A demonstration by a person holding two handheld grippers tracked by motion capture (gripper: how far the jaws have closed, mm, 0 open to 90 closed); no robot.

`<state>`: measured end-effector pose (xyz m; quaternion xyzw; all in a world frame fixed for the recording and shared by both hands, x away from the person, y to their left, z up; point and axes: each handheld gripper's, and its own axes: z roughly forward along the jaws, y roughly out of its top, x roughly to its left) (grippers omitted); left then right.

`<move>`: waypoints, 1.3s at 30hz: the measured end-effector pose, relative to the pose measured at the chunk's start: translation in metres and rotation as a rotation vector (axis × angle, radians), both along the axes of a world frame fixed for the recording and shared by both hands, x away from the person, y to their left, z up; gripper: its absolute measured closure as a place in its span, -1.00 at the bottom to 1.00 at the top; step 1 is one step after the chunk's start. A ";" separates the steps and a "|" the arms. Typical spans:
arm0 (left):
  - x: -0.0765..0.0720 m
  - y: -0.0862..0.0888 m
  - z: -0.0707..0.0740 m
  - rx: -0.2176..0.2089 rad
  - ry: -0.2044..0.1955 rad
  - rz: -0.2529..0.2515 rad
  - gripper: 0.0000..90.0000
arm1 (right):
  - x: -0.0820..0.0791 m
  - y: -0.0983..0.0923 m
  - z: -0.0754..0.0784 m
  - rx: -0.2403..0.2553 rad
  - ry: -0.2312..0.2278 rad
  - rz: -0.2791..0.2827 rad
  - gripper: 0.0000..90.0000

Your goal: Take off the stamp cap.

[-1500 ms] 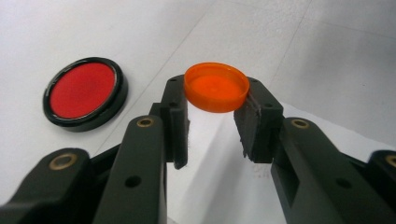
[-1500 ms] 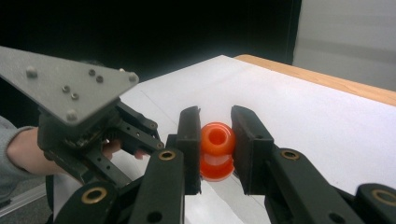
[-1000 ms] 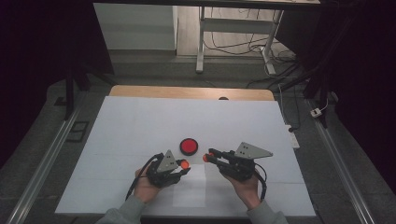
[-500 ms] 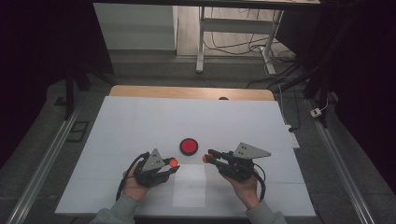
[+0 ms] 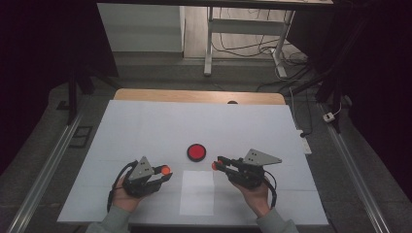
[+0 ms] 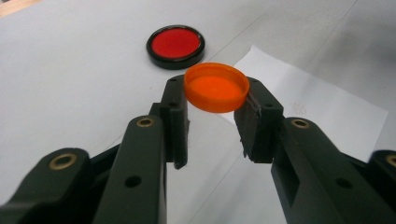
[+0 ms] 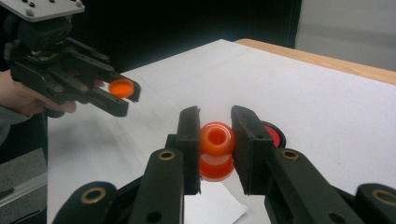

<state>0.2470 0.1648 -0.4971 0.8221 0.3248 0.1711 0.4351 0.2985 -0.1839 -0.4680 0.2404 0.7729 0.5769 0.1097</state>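
Orange cap [image 6: 216, 87] sits pinched between the tips of the left tool [image 5: 165, 171], open side up, held just above the white desk [image 5: 145, 126]. In the high view this tool lies at the near left of the desk, pointing right. The right tool [image 5: 215, 165] faces it from well apart, its jaws clamped on a small orange bottle neck [image 7: 217, 138] whose round mouth points away from the camera on that tool. Between the two tools, a little farther back, a black-rimmed red disc [image 5: 197, 152] lies flat on the desk. A sheet of white paper [image 5: 197, 192] lies nearer the person, between the hands. No brand, label or readable writing shows on any of these.
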 end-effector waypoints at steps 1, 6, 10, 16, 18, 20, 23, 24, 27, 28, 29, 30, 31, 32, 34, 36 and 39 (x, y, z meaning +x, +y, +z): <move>-0.001 0.003 0.000 -0.002 0.001 0.004 0.46 | 0.000 0.000 0.000 -0.001 0.000 -0.001 0.61; -0.011 0.018 -0.001 -0.012 -0.002 0.037 0.46 | 0.000 -0.001 0.000 0.000 -0.002 0.001 0.61; -0.018 0.029 -0.001 -0.023 -0.002 0.055 0.46 | -0.001 -0.002 -0.002 -0.001 0.004 0.001 0.61; -0.030 0.044 -0.006 -0.018 0.009 0.084 0.46 | 0.001 -0.005 -0.002 0.002 0.001 -0.004 0.61; -0.034 0.049 -0.006 -0.014 0.008 0.094 0.46 | 0.001 -0.006 -0.003 -0.001 0.003 -0.005 0.61; -0.036 0.054 -0.006 -0.020 0.009 0.101 0.46 | 0.002 -0.006 -0.003 -0.002 0.004 -0.005 0.61; -0.037 0.059 -0.007 -0.019 0.012 0.111 0.46 | 0.002 -0.006 -0.004 -0.003 0.005 -0.004 0.61; -0.036 0.059 -0.007 -0.020 0.011 0.114 0.46 | 0.002 -0.005 -0.004 -0.005 0.006 -0.004 0.61; -0.036 0.059 -0.007 -0.021 0.011 0.113 0.46 | 0.002 -0.004 -0.004 -0.008 0.005 -0.001 0.61; -0.036 0.059 -0.007 -0.020 0.011 0.110 0.46 | 0.002 -0.004 -0.004 -0.009 0.004 0.000 0.61; -0.036 0.059 -0.008 -0.018 0.012 0.110 0.46 | 0.002 -0.004 -0.004 -0.011 0.003 0.000 0.61; -0.035 0.058 -0.008 -0.018 0.014 0.110 0.46 | 0.002 -0.004 -0.004 -0.011 0.002 0.000 0.61; -0.035 0.058 -0.008 -0.019 0.018 0.109 0.46 | 0.002 -0.004 -0.004 -0.011 0.000 0.000 0.61; -0.035 0.058 -0.008 -0.018 0.020 0.109 0.46 | 0.003 -0.004 -0.004 -0.011 0.000 0.001 0.61; -0.034 0.059 -0.009 -0.017 0.025 0.109 0.46 | 0.003 -0.004 -0.003 -0.011 -0.002 0.000 0.61; -0.034 0.059 -0.009 -0.014 0.028 0.110 0.46 | 0.003 -0.004 -0.003 -0.008 -0.002 -0.001 0.61; -0.034 0.060 -0.009 -0.015 0.030 0.109 0.46 | 0.003 -0.003 -0.002 -0.009 -0.003 -0.001 0.61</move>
